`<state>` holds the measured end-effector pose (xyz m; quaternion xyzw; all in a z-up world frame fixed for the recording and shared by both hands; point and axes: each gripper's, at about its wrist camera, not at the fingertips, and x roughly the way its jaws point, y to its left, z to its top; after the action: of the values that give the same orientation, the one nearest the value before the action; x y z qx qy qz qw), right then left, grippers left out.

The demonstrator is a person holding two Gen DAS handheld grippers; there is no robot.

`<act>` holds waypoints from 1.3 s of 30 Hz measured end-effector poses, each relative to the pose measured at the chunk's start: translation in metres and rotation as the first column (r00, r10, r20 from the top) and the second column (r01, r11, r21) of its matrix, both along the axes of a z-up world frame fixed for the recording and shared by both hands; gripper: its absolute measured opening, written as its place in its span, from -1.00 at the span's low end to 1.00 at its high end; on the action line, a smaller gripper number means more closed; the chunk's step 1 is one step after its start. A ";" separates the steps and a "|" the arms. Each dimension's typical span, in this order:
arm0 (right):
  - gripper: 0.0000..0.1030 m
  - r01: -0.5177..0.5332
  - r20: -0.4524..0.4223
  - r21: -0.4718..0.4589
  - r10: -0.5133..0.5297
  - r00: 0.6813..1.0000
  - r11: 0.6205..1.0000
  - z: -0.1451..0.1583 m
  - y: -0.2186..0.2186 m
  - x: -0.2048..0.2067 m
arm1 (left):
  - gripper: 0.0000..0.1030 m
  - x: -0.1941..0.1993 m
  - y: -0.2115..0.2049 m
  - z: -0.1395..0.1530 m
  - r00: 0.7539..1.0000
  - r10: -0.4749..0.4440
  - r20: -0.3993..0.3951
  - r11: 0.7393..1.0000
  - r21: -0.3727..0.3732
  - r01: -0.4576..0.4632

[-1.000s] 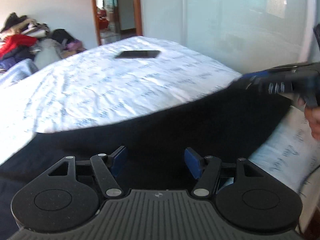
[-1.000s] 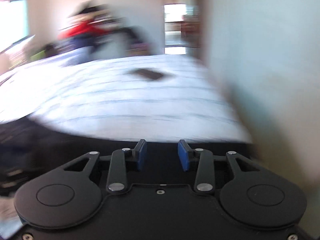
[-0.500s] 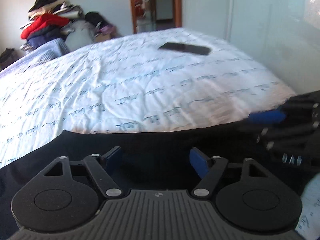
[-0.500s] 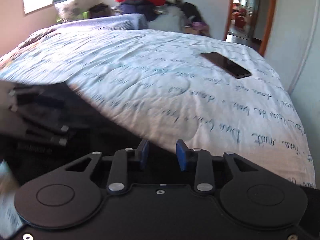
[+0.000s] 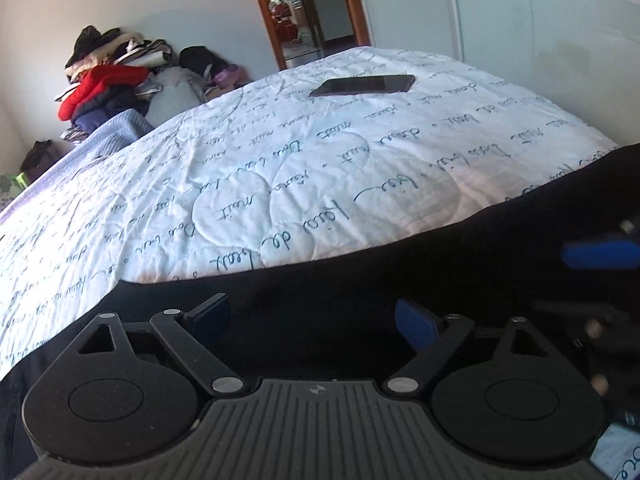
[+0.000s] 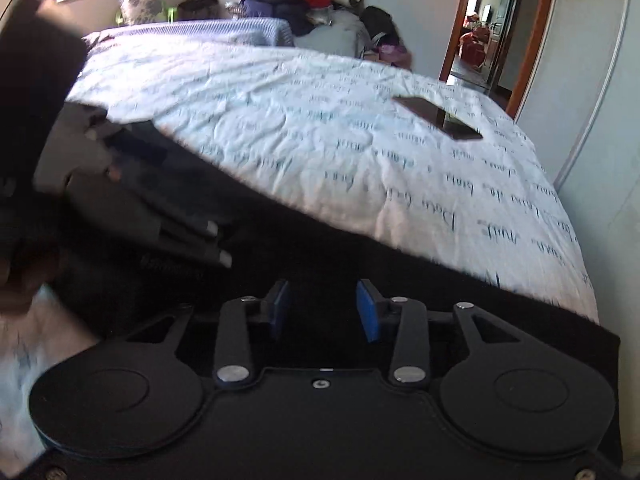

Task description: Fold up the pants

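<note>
hovering both tools over the black pants (image 5: 360,280), which lie spread along the near edge of the bed (image 5: 280,168). our left tool (image 5: 312,318) is released, jaws wide apart, nothing between them. our right tool (image 6: 323,310) is also released, with a narrower gap, just above the cloth. a phone (image 6: 438,117) lies farther back on the bed, well apart from the pants.

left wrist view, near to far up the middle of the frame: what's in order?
Left tool, open → black pants → white quilt with script print → dark phone lying flat on it → doorway at the back of the room.
</note>
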<state>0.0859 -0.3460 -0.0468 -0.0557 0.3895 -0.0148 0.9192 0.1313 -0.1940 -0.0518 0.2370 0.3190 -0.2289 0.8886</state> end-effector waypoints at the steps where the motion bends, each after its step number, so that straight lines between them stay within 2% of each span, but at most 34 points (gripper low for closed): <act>1: -0.21 0.006 -0.010 -0.053 -0.007 1.000 0.999 -0.005 0.000 -0.007 | 0.78 -0.001 0.000 0.000 1.000 0.013 -0.010 1.000 -0.005 -0.013; 3: -0.09 0.036 -0.004 -0.078 -0.036 0.999 0.996 -0.005 -0.007 -0.019 | 0.78 -0.002 0.002 0.001 0.999 0.042 -0.031 0.999 -0.031 -0.043; 7: -0.08 0.089 0.046 0.001 -0.089 0.995 0.996 0.008 -0.019 -0.036 | 0.78 -0.011 0.006 0.008 0.995 0.075 -0.060 0.994 -0.078 -0.080; 10: -0.08 0.095 0.013 -0.048 -0.095 0.995 0.994 -0.006 -0.020 -0.041 | 0.78 -0.021 0.005 0.012 0.995 0.078 -0.060 0.992 -0.096 -0.084; 13: -0.07 0.175 0.070 0.071 -0.180 0.981 0.982 0.001 -0.035 -0.058 | 0.78 -0.030 -0.004 0.010 0.997 0.058 -0.044 0.996 -0.061 -0.061; 15: 0.00 0.236 0.122 0.123 -0.251 0.960 0.964 0.009 -0.043 -0.074 | 0.78 -0.034 -0.009 0.009 0.998 0.054 -0.034 0.997 -0.047 -0.056; 17: 0.01 0.284 0.150 0.141 -0.304 0.941 0.948 0.013 -0.047 -0.090 | 0.78 -0.039 -0.015 0.009 0.998 0.053 -0.031 0.997 -0.048 -0.054; 22: 0.34 0.344 0.171 0.161 -0.370 0.913 0.925 0.019 -0.050 -0.124 | 0.78 -0.056 -0.039 0.009 1.000 0.026 0.002 1.000 -0.008 -0.026; 27: 0.59 0.428 0.200 0.216 -0.468 0.861 0.878 0.020 -0.059 -0.152 | 0.80 -0.075 -0.061 0.007 0.997 -0.034 0.064 0.998 0.049 0.031; 30: 0.59 0.476 0.193 0.262 -0.528 0.827 0.840 0.014 -0.072 -0.160 | 0.80 -0.084 -0.071 0.006 0.994 -0.064 0.086 0.996 0.073 0.058; 35: 0.59 0.509 0.157 0.397 -0.603 0.782 0.763 -0.002 -0.096 -0.172 | 0.83 -0.092 -0.082 0.005 0.989 -0.103 0.108 0.991 0.097 0.092; 39: 0.59 0.522 0.145 0.425 -0.625 0.767 0.739 -0.008 -0.102 -0.173 | 0.83 -0.092 -0.087 0.002 0.988 -0.116 0.105 0.989 0.105 0.105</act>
<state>-0.0869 -0.4478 -0.0553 0.2403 0.2501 -0.2361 0.9077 0.0393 -0.2812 -0.0495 0.3107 0.2665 -0.2480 0.8780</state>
